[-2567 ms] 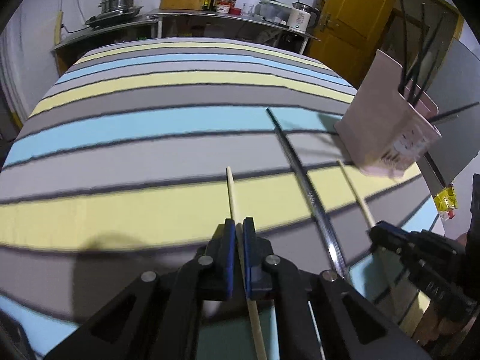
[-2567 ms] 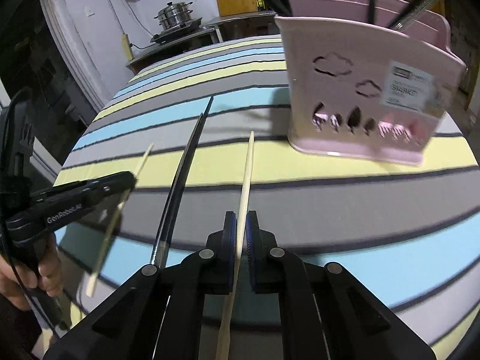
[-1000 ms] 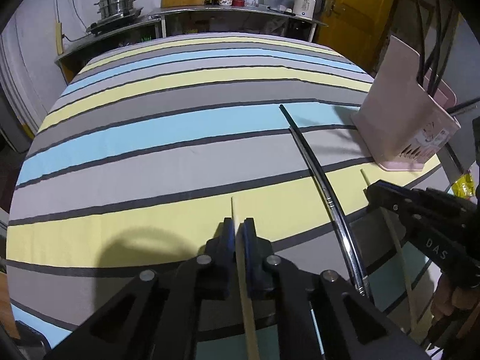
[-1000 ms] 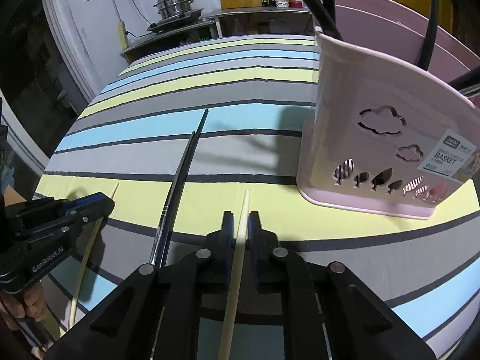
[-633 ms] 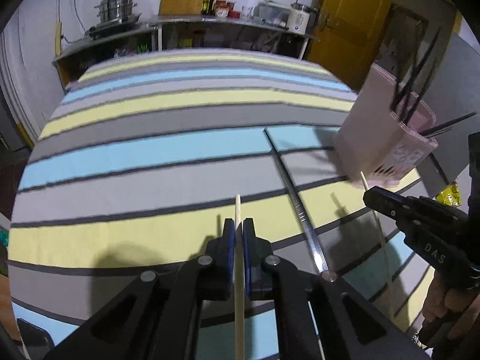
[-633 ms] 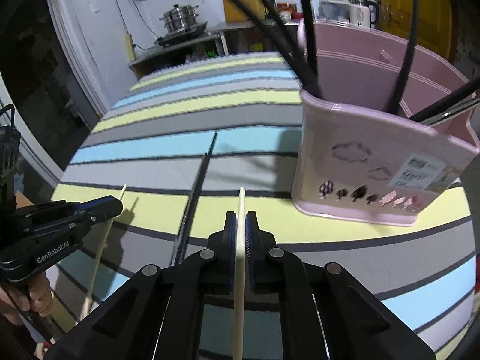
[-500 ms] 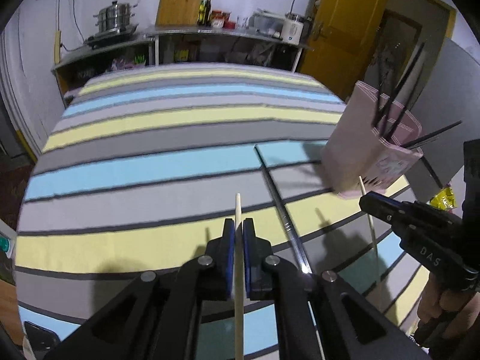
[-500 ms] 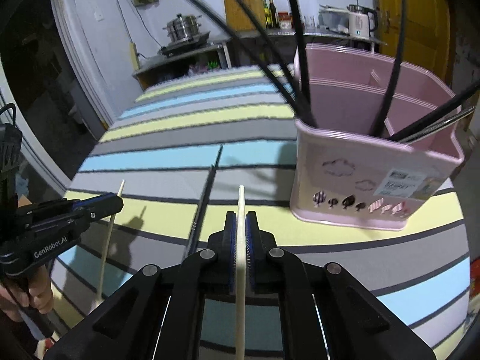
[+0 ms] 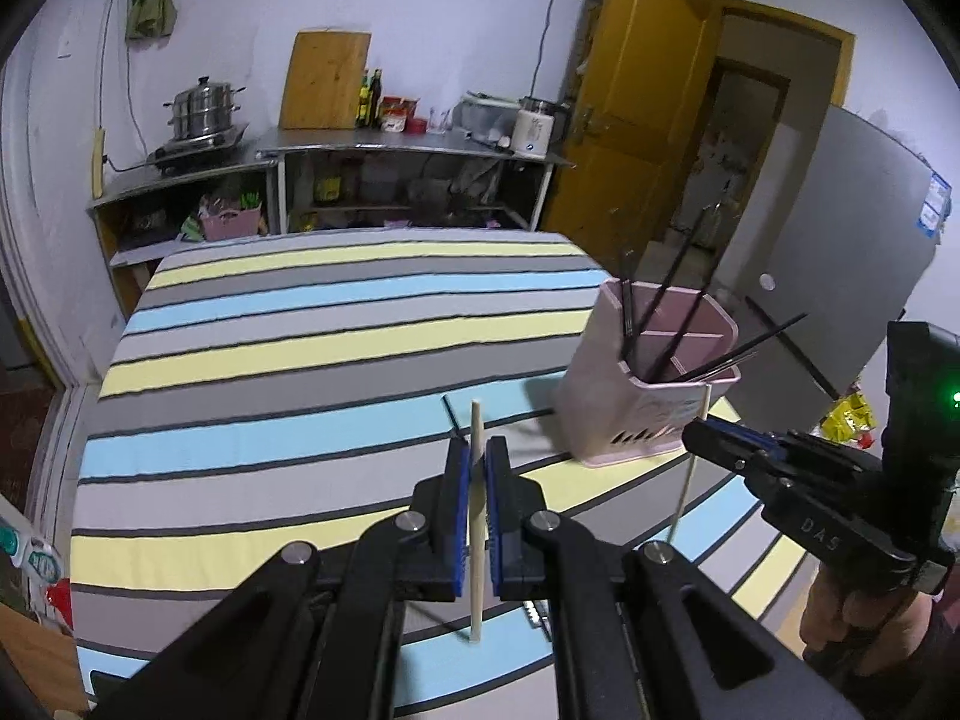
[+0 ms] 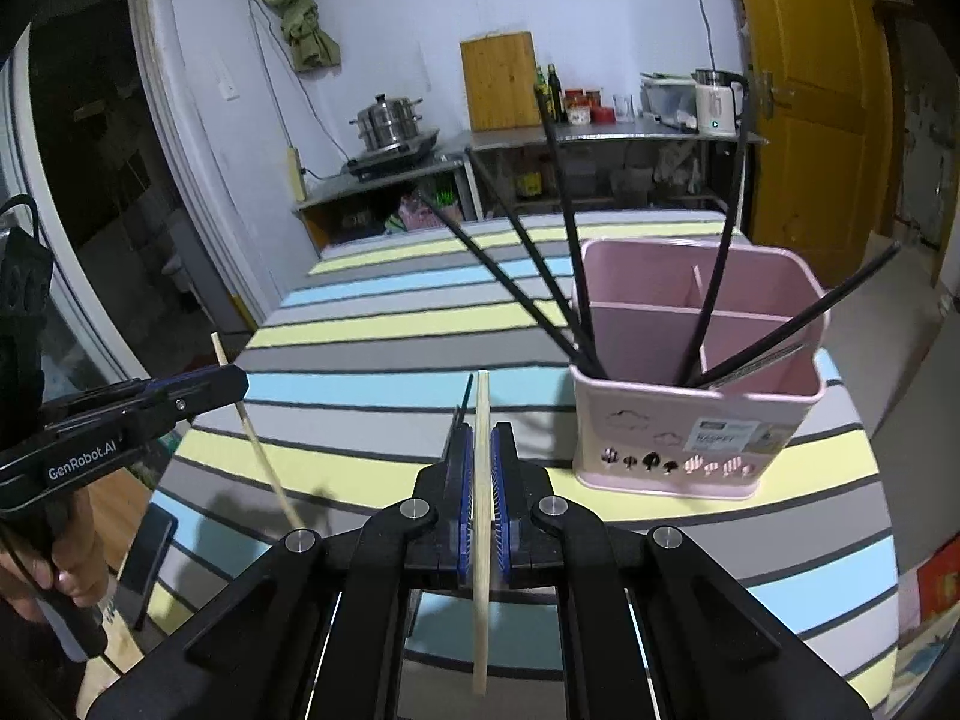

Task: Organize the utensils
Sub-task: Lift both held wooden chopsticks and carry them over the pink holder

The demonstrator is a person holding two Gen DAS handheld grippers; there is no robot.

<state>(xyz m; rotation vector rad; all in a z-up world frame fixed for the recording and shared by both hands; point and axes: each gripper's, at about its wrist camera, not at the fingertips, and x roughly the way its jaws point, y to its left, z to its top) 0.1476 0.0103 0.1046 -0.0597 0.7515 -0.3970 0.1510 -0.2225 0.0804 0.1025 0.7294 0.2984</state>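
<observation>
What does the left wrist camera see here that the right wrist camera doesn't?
Only the left wrist view shows the grey fridge, the open doorway beyond the yellow door, and the right gripper from outside, pinching its chopstick.

Only the right wrist view shows the basket's front with cloud cutouts and label, the dark doorway at far left, and the left gripper from outside, pinching its chopstick.

Both show the striped tablecloth, the pink basket of black chopsticks, the steel steamer pot, the cutting board, and a wooden chopstick clamped in the camera's own gripper.
</observation>
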